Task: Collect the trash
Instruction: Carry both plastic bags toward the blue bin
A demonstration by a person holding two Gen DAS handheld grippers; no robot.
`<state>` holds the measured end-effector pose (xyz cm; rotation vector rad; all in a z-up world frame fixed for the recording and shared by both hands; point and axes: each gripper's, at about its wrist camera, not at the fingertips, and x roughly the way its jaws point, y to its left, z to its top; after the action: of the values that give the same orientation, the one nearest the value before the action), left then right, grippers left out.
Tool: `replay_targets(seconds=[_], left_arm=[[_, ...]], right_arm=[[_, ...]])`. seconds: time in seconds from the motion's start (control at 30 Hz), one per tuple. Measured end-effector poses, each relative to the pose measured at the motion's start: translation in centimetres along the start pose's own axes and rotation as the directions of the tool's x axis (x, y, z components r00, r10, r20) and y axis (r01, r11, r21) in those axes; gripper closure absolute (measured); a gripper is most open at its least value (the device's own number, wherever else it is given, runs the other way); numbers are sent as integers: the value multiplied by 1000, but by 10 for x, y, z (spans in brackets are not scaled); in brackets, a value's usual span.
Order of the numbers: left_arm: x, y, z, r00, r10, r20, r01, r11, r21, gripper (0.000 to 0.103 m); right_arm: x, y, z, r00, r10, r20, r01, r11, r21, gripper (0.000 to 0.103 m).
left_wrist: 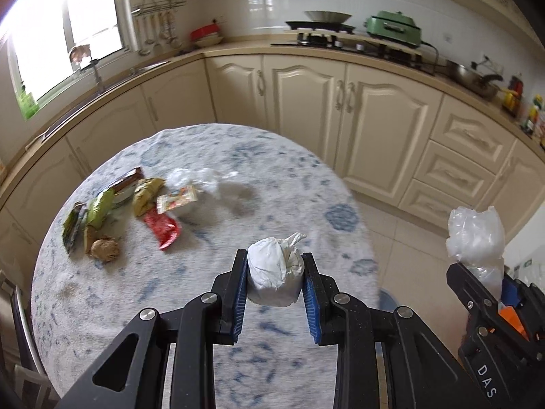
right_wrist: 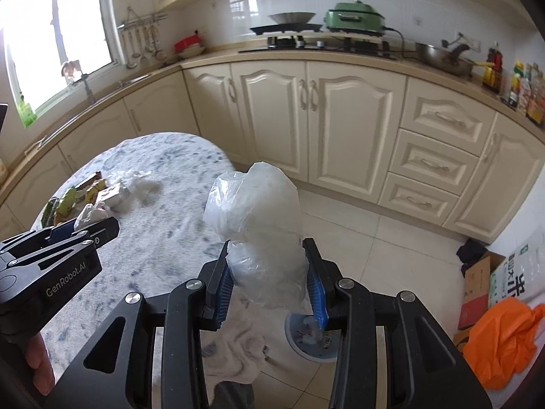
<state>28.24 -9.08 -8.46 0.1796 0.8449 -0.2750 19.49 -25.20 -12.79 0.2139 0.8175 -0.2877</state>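
Kitchen, cream cabinets, round patterned table (left_wrist: 238,170). Small blue bin (right_wrist: 306,341) on floor just off table edge, directly below right gripper (right_wrist: 269,266), so right is nearer for the drop. Right gripper pinching crumpled clear plastic bag (right_wrist: 255,211); left gripper (left_wrist: 275,272) pinching white wad (left_wrist: 272,272) over table. Wrapper pile (left_wrist: 129,204) left on table, far-left of both. Legible: "GenRobot.AI" and "DAS" on gripper bodies.

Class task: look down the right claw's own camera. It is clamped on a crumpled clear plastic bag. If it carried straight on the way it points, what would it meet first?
Probably the floor tiles in front of the cream cabinets; depth is uncertain. The right claw points past the table.
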Motion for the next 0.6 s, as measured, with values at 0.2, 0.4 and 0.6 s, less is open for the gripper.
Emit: replay_targets(seconds=[0.2, 0.4, 0.6], left_arm=[[8, -56, 2, 995, -97, -16, 98, 991, 89, 77], [29, -115, -3, 982, -175, -75, 187, 964, 192, 77], [61, -160, -3, 967, -210, -143, 242, 933, 268, 75]], right_arm=[[-10, -50, -13, 995, -102, -17, 103, 992, 75, 64], [-13, -100, -27, 978, -197, -68, 206, 966, 157, 64], [-10, -137, -41, 958, -255, -133, 279, 935, 219, 64]])
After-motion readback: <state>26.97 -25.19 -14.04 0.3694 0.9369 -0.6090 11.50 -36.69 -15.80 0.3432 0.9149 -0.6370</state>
